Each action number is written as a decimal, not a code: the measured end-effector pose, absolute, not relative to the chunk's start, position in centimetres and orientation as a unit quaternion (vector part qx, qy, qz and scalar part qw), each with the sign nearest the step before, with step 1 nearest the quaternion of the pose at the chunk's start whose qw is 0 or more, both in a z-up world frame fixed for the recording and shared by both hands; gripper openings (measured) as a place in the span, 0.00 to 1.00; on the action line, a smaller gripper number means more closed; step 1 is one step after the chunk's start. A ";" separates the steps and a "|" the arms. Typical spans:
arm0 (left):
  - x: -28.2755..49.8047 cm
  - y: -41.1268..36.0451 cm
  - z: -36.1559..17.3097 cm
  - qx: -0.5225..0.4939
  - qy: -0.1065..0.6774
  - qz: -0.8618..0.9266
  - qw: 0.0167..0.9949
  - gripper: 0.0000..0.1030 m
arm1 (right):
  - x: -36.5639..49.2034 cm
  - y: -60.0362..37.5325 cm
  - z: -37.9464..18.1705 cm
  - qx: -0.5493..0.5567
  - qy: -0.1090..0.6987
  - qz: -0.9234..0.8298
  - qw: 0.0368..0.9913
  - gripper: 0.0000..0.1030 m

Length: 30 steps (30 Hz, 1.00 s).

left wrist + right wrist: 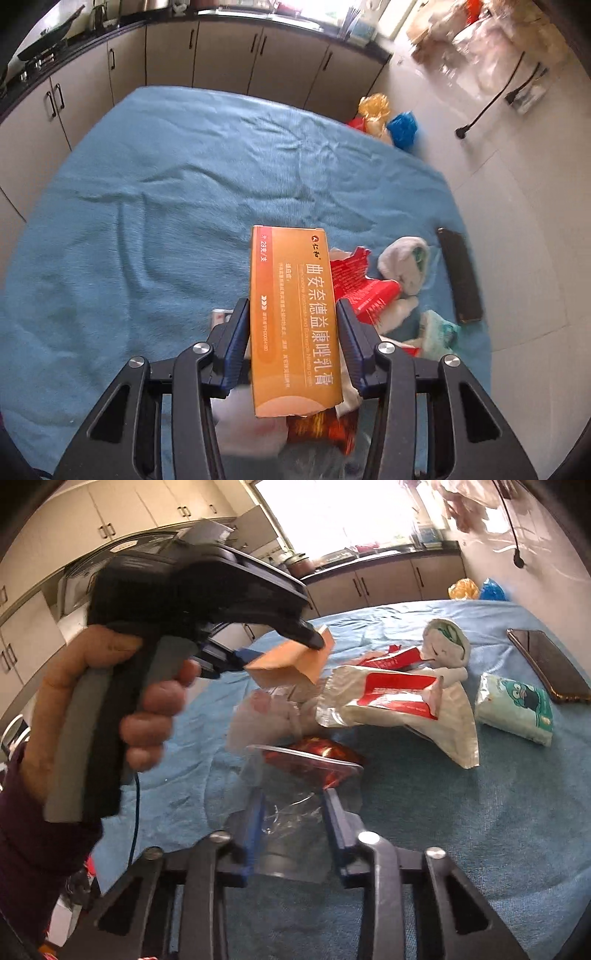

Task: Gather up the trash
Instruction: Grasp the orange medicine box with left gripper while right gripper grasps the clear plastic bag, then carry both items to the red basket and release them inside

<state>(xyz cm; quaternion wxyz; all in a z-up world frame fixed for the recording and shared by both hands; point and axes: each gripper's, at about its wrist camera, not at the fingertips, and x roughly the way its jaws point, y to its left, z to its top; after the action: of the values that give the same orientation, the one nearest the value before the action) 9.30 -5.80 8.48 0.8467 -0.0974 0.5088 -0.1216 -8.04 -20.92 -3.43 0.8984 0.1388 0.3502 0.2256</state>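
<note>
- Nearest the lens in the right wrist view, the right gripper (295,830) is closed on a clear plastic bag (284,834), its blue pads pinching the crumpled film; a red foil wrapper (314,757) lies in the bag's mouth, so some trash appears to be collected already.
- Just beyond, the left gripper (293,332) clamps an orange ointment carton (291,317) by its long sides, the box lifted clear of the blue cloth-covered surface (147,206) and hanging over the bag; a person's hand (147,701) grips the tool's handle.
- The carton looks stiff, intact and light, printed in white Chinese characters, its near end flap slightly bowed.
- Dropping the carton into the bag seems the step in hand.
- Still to gather, by the look of it: a torn red-and-white wrapper (399,698) beside the bag, and crumpled white paper (443,642) behind it.
- A tissue pack (517,709) and a dark phone (546,664) lie farther right on the cloth; whether the pack counts as trash cannot be told.
- Farthest off, yellow and blue plastic bags (388,122) sit on the floor past the surface's edge, by the kitchen cabinets (221,55).
</note>
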 end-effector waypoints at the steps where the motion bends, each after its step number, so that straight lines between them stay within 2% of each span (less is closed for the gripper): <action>1: 8.7 -5.3 9.1 -0.098 0.503 -0.124 0.850 0.43 | -8.2 -20.8 -3.4 0.135 0.348 0.225 0.900 0.27; 6: 4.6 -1.7 12.2 -0.117 0.473 -0.135 0.863 0.44 | -8.8 -20.7 -3.0 0.133 0.339 0.239 0.900 0.18; 9: 1.9 0.9 13.3 -0.128 0.458 -0.138 0.869 0.44 | -9.1 -20.7 -2.8 0.138 0.334 0.253 0.898 0.05; 14: -2.4 5.5 13.4 -0.145 0.444 -0.135 0.874 0.44 | -9.7 -20.4 -2.7 0.152 0.354 0.265 0.884 0.05; 15: -3.2 6.5 13.2 -0.150 0.444 -0.132 0.873 0.44 | -10.0 -20.4 -2.4 0.149 0.353 0.260 0.886 0.09; 16: -4.0 7.2 12.9 -0.153 0.445 -0.129 0.873 0.44 | -10.5 -20.5 -1.9 0.142 0.348 0.252 0.892 0.30; 17: -4.9 8.1 12.6 -0.154 0.444 -0.125 0.874 0.44 | -10.8 -20.5 -1.5 0.134 0.342 0.247 0.897 0.60; 19: -6.5 9.4 11.9 -0.152 0.439 -0.116 0.878 0.44 | -11.6 -20.5 0.1 0.105 0.314 0.222 0.917 0.77; 23: -9.5 12.0 10.3 -0.153 0.437 -0.105 0.880 0.44 | -11.2 -19.1 2.5 0.033 0.296 0.222 0.928 0.77; 27: -12.0 14.5 9.1 -0.168 0.436 -0.095 0.879 0.44 | -8.5 -16.4 2.8 -0.047 0.327 0.266 0.906 0.76; 28: -12.6 15.2 9.0 -0.173 0.434 -0.091 0.879 0.44 | -7.5 -15.6 2.3 -0.068 0.343 0.274 0.896 0.70; 29: -13.5 16.3 8.9 -0.180 0.430 -0.085 0.880 0.44 | -7.0 -15.1 1.9 -0.086 0.356 0.275 0.889 0.57; 30: -14.2 16.9 8.9 -0.183 0.427 -0.079 0.882 0.44 | -6.4 -14.8 1.4 -0.095 0.364 0.274 0.885 0.51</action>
<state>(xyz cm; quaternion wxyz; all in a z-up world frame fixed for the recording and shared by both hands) -14.22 16.89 8.86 0.8820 -0.1827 0.4271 -0.0789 -6.42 -14.78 1.42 0.8849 -0.0953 0.3644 0.2739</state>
